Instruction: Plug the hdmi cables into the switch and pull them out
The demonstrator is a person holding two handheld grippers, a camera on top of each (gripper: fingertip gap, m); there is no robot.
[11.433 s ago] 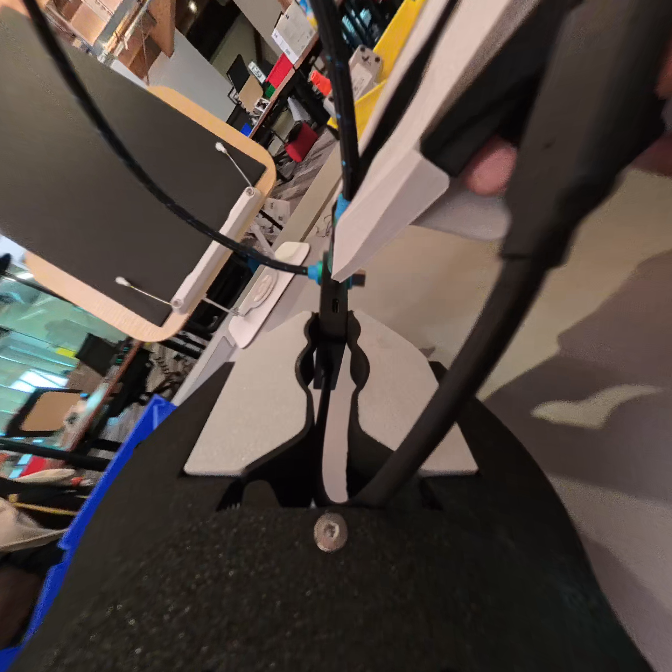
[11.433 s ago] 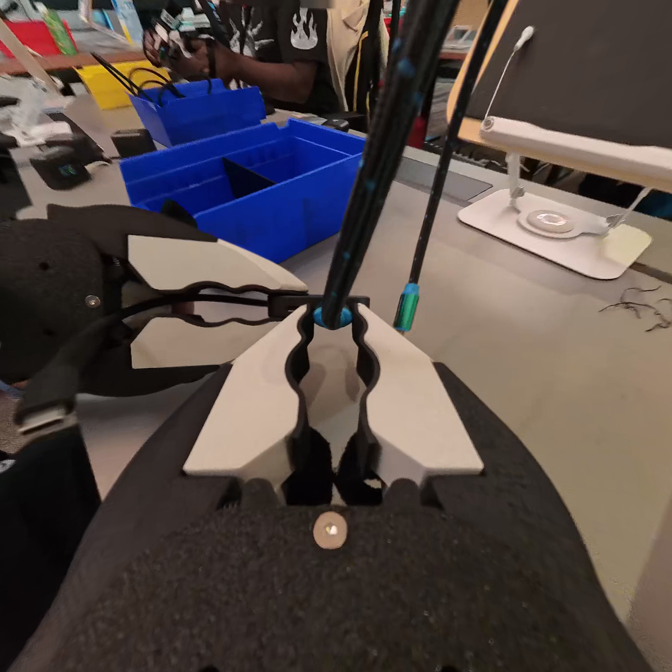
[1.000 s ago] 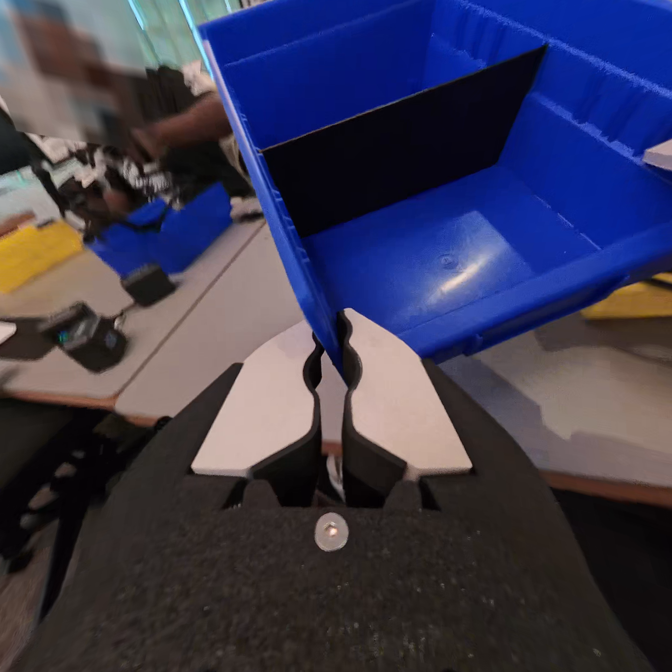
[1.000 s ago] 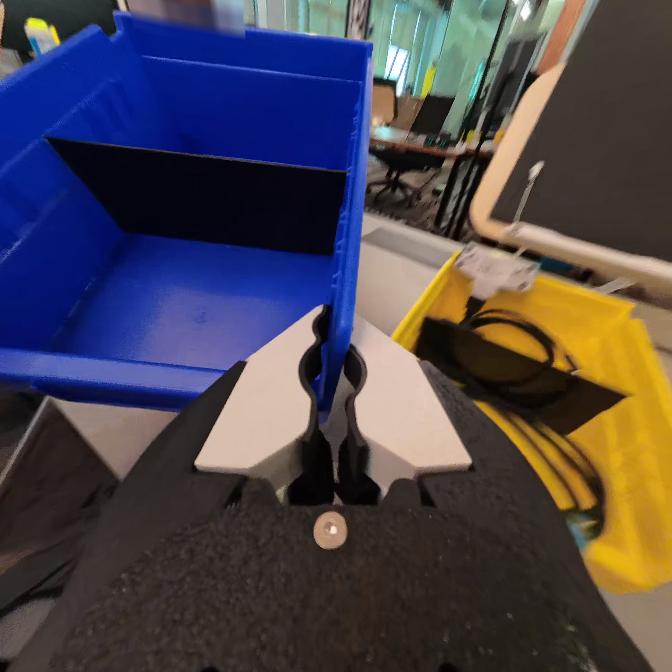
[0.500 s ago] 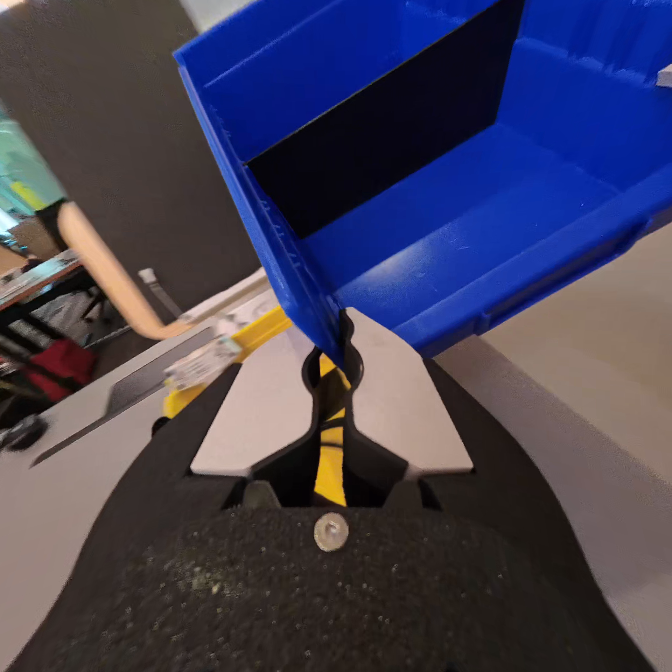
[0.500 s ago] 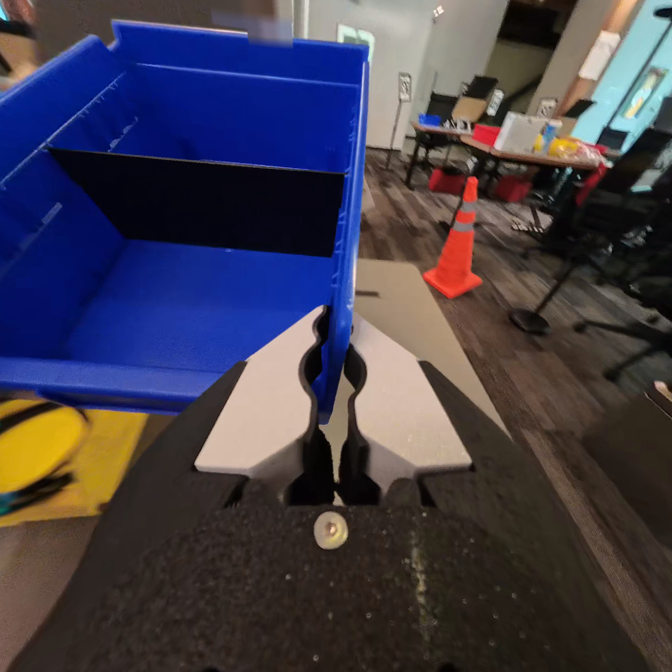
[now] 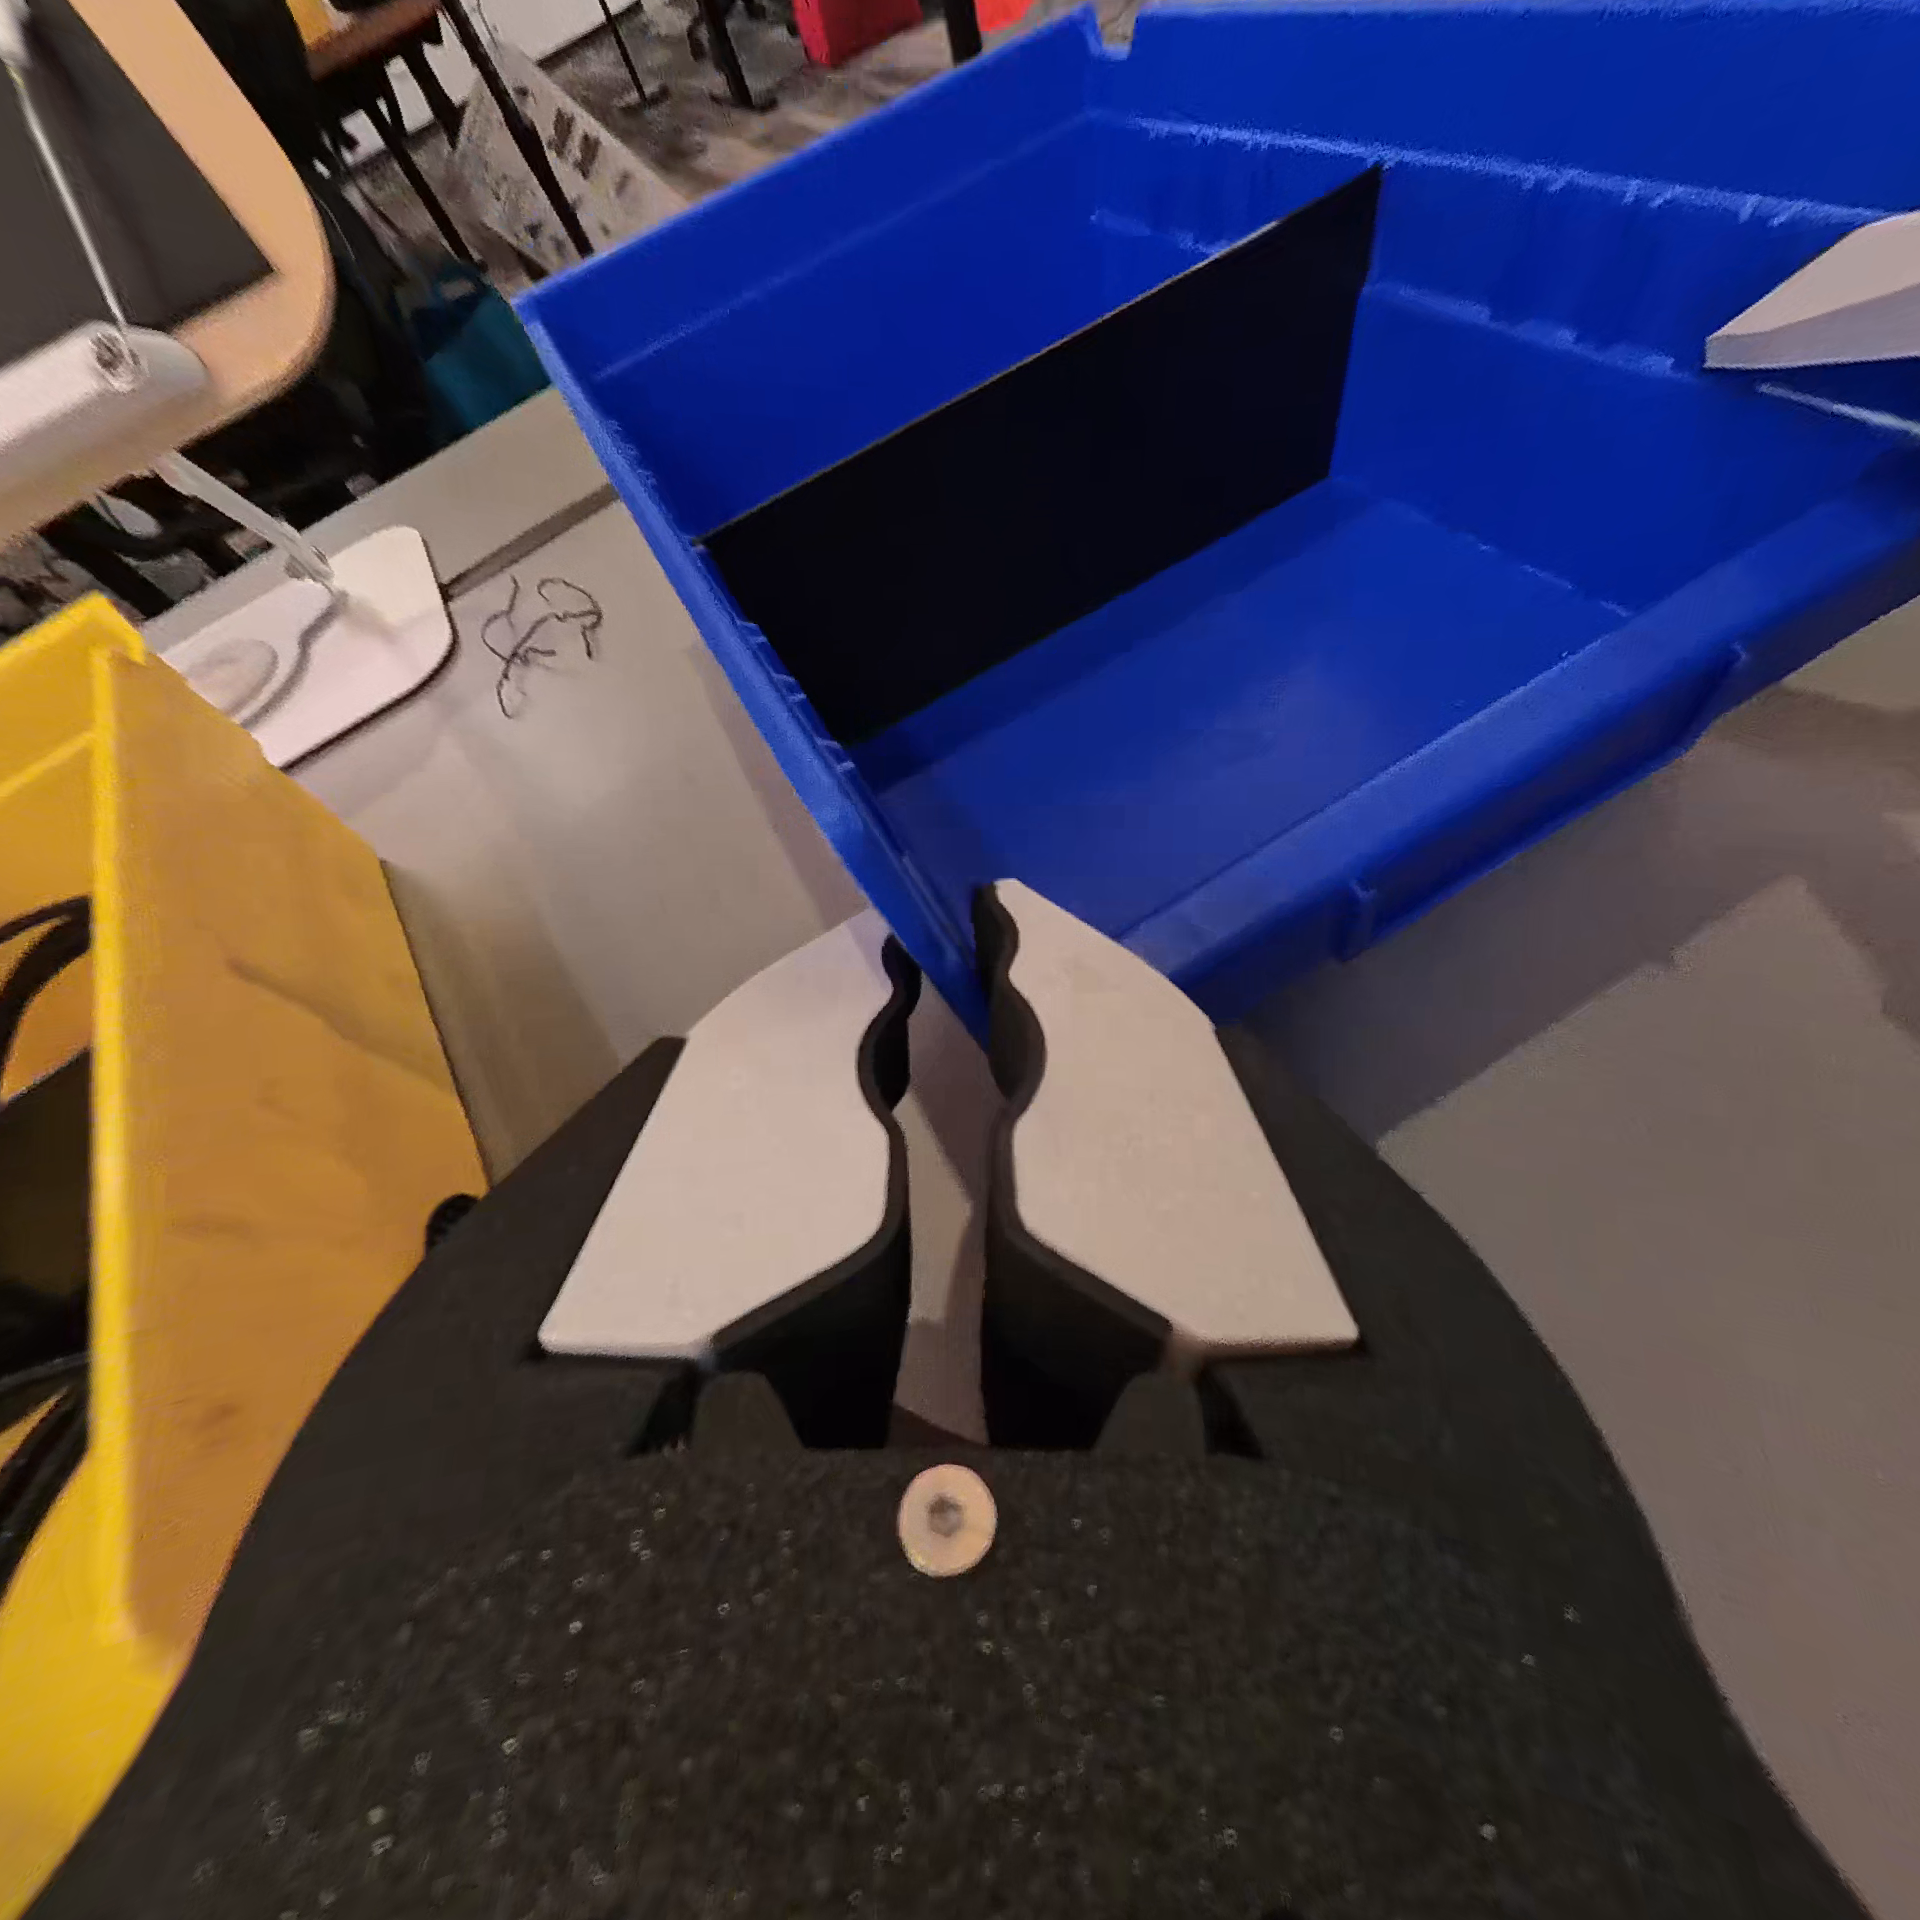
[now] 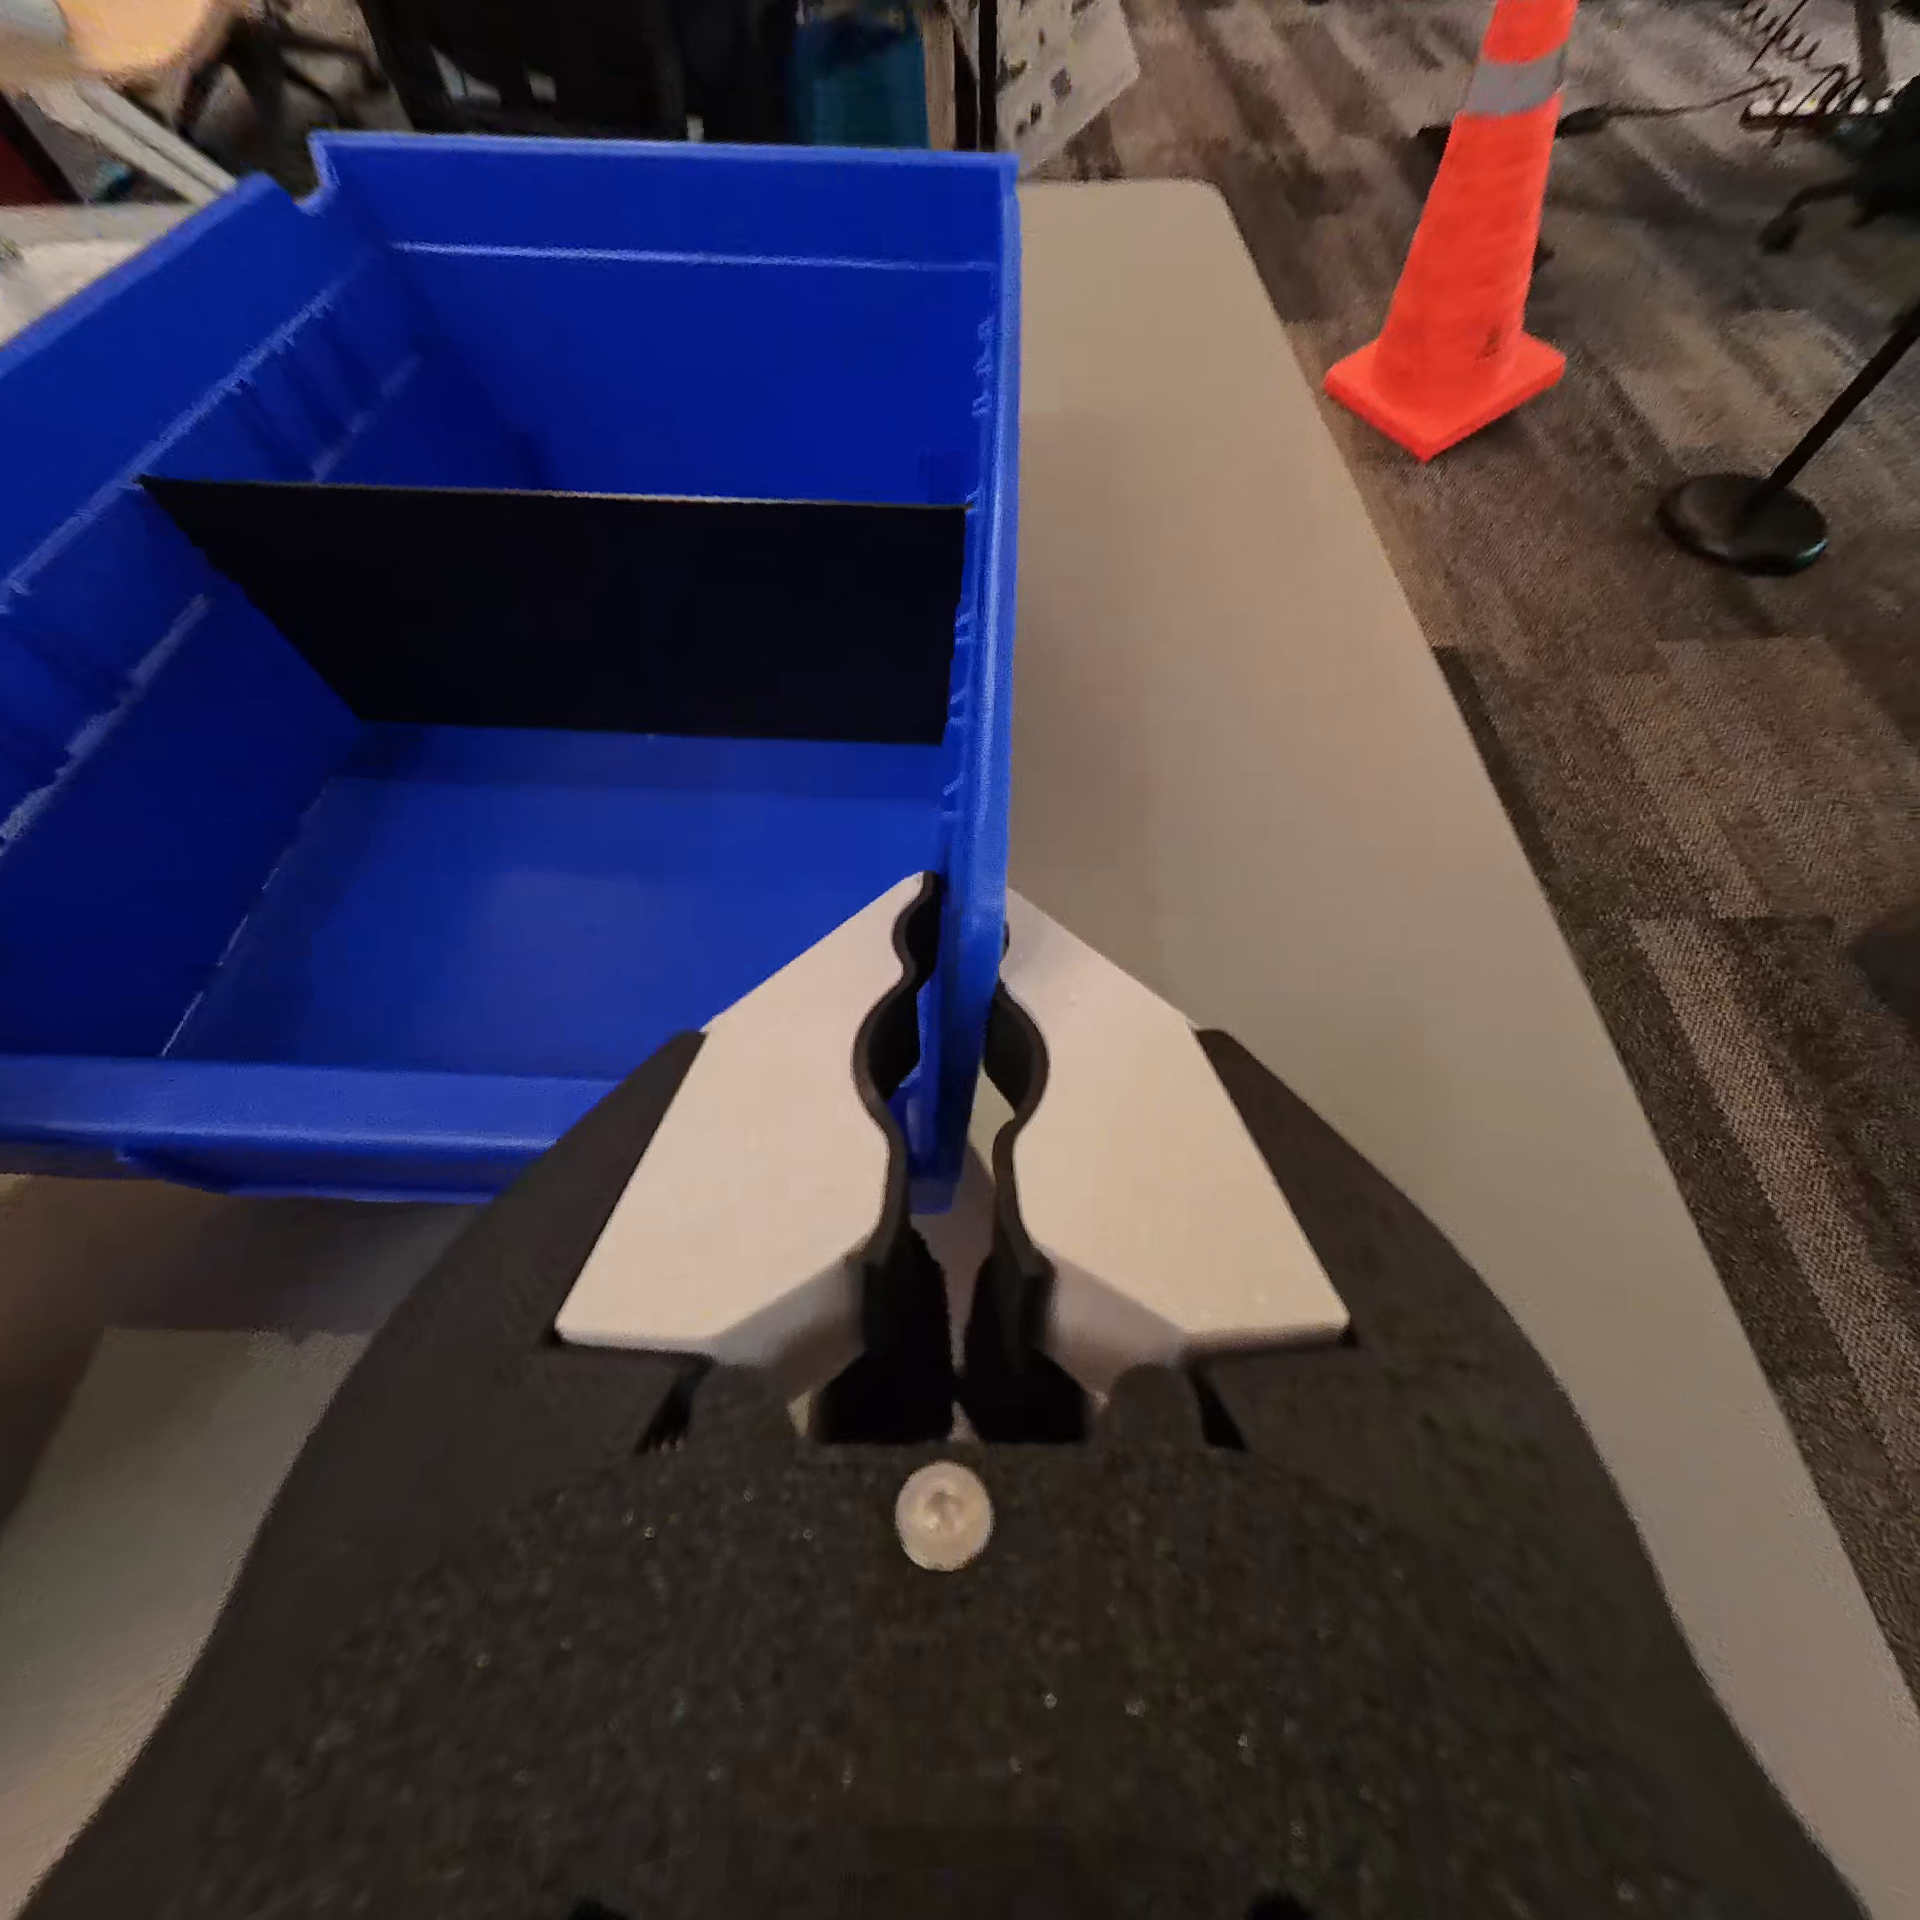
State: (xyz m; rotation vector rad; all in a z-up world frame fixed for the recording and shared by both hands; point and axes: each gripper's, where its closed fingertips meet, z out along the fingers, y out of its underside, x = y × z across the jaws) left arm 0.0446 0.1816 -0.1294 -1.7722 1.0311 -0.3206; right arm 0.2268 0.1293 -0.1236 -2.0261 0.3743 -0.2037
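Observation:
Both grippers hold an empty blue bin [image 7: 1247, 727] with a black divider [image 7: 1039, 499] across its middle. My left gripper [image 7: 945, 925] is shut on the bin's left wall near the front corner. My right gripper [image 8: 966, 904] is shut on the bin's right wall [image 8: 987, 623], and one of its fingers [image 7: 1829, 312] shows at the far right of the left wrist view. The bin sits low over or on the grey table [image 8: 1247, 779]; I cannot tell which. A yellow bin [image 7: 239, 1039] with black cables [image 7: 31, 956] stands to the left. No switch is in view.
A white stand base [image 7: 312, 655] and a loose black thread [image 7: 540, 634] lie on the table behind the yellow bin. The table's right edge [image 8: 1538, 831] drops to carpet, where an orange cone [image 8: 1455, 270] and a black pole base [image 8: 1745, 520] stand. The grippers' ends are close to 20 centimetres from one another. My left gripper's tips are some 30 centimetres from the loose black thread [image 7: 540, 634].
Both grippers, still shut on the blue bin, have swung it round and down towards the table; the yellow bin now lies to its left. 11 s ago the grippers held cable plugs.

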